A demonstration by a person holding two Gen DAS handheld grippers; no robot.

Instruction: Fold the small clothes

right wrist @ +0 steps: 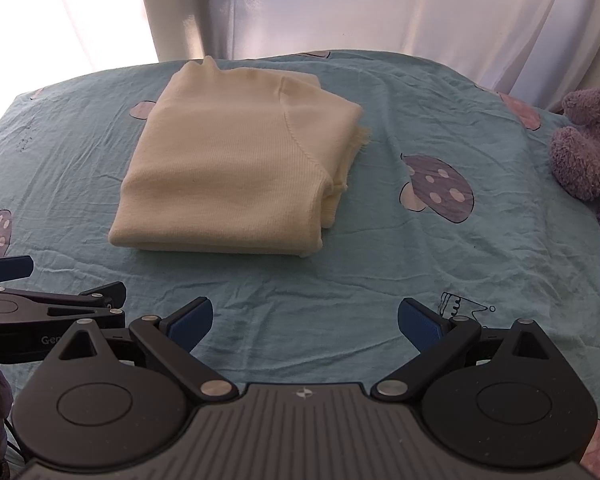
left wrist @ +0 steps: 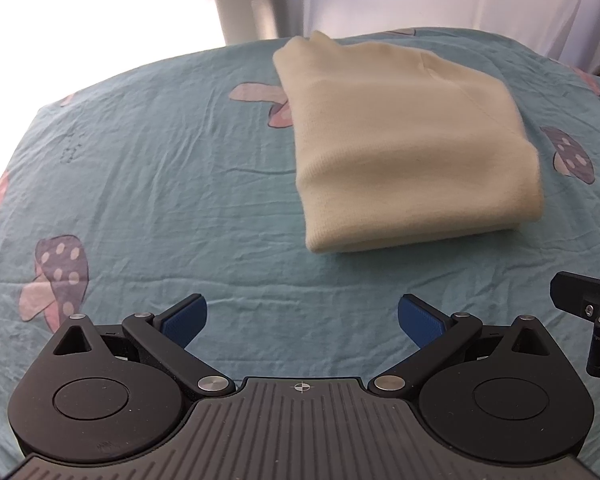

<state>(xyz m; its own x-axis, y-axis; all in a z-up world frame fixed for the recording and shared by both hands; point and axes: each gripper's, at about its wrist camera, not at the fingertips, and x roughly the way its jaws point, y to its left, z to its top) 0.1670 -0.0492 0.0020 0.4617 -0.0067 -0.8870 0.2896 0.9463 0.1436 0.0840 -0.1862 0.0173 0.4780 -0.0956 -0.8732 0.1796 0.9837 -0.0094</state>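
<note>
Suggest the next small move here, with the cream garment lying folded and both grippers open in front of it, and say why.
Probably a small tidy: bring the right gripper to the loose layers sticking out on the cream garment's right side and tuck them in. The garment is otherwise a compact fold on the blue sheet, and the left gripper is open and empty too.

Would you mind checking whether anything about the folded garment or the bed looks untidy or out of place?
Mostly tidy. The cream sweater lies folded on the sheet, but inner layers poke out unevenly along its right edge. Both grippers, left and right, are open and clear of it.
</note>
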